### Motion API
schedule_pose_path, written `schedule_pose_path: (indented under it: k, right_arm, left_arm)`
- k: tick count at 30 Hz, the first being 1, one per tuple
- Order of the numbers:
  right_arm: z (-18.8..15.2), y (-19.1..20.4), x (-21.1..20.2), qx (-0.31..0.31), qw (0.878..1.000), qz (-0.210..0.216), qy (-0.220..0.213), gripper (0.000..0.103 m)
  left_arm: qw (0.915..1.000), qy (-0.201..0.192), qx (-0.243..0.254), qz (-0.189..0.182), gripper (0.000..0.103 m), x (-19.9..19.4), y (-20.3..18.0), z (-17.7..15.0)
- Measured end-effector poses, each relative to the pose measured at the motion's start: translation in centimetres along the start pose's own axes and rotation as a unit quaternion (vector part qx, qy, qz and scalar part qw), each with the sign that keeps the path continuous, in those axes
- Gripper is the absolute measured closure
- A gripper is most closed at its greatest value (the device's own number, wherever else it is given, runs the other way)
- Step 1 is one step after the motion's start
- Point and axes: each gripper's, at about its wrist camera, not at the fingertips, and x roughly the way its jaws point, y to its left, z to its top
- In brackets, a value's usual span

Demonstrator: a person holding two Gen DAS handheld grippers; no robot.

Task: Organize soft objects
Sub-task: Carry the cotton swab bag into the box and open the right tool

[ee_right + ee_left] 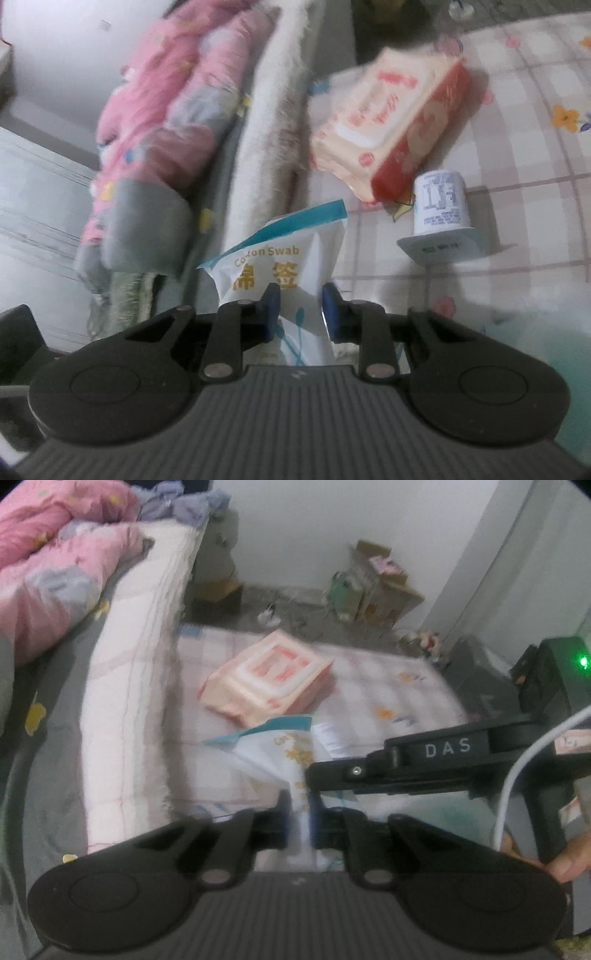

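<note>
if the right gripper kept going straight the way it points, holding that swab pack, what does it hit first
Probably the white mattress edge beyond the swab pack held in the right gripper; depth is unclear, so the pink wipes pack might come first.

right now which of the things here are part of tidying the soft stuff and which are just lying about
Part of the job:
- cotton swab bag, pinched by both the left gripper and the right gripper
- wipes pack on the checked mat
- pink quilt

Just lying about:
- upturned white cup
- cardboard boxes by the wall
</note>
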Motion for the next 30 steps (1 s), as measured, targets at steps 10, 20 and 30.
schedule_pose_path:
  k: [10, 20, 30]
  right_arm:
    - [-6.2, 2.9, -12.6, 0.0, 0.995, -0.004, -0.095, 0.079]
    - [-8.9, -5.7, -22.7, 0.088, 0.977, -0.081, -0.175, 0.079]
    - [-5.1, -13.3, -19.0, 0.145, 0.965, -0.133, -0.174, 0.079]
  left_arm:
    - [0.9939, -0.035, 0.074, -0.073, 0.093, -3.1, -13.5, 0.0]
    - [0.9769, 0.013, 0.135, -0.165, 0.093, 4.9, -28.9, 0.5]
    - [0.9717, 0.069, 0.161, -0.158, 0.093, 15.6, -36.6, 0.0]
